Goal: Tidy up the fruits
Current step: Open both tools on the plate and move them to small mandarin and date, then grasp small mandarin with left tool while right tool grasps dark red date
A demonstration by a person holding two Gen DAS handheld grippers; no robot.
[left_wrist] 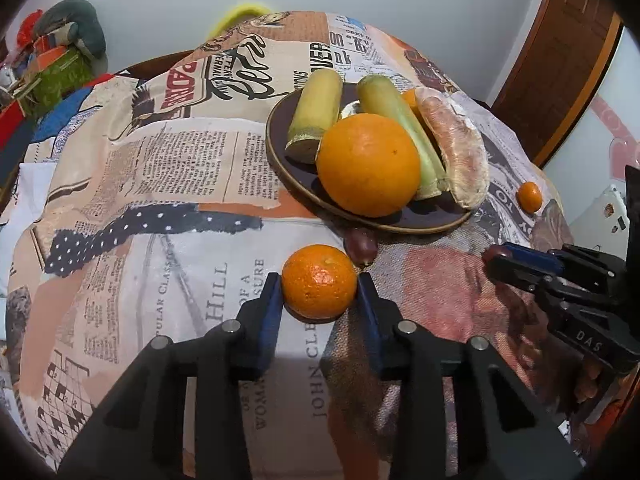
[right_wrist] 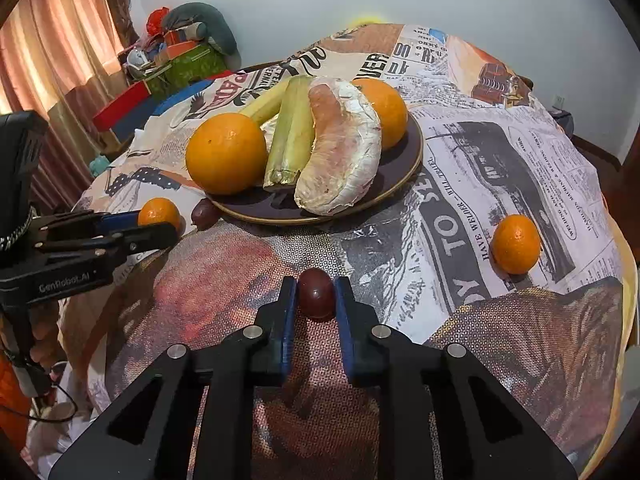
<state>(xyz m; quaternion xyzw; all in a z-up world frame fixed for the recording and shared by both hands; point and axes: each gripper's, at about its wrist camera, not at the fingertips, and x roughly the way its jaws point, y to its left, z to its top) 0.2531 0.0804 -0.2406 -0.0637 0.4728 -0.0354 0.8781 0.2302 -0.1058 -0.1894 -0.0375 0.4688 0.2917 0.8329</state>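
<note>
Blue pads on our left gripper [left_wrist: 319, 284] clamp a small mandarin [left_wrist: 319, 281] resting on the cloth, one pad against each side. Our right gripper [right_wrist: 316, 294] is closed on a dark red grape [right_wrist: 316, 294], also down on the cloth. We read "GenRobot.AI" on the left gripper's side in the right wrist view and "DAS" on the right gripper's side in the other.

Just past the mandarin, a second grape [left_wrist: 361, 245] lies against the near rim of the brown plate [left_wrist: 420, 222]. A second small mandarin [right_wrist: 516, 244] sits well apart on the right. So we count two grapes and two mandarins off the plate.

On the plate we count two large oranges [right_wrist: 227, 153], two green cane pieces [right_wrist: 290, 136] and one peeled pomelo segment [right_wrist: 340, 148]; something pale between the cane pieces is too hidden to name.

A newspaper-print tablecloth [left_wrist: 180, 152] covers the table; legible bits include "HILL", "JOHN", "HAVE WELDER" and "TO".

Beyond stand a pale wall, peach curtains [right_wrist: 60, 40] and a heap of boxes and fabric [right_wrist: 188, 48].
</note>
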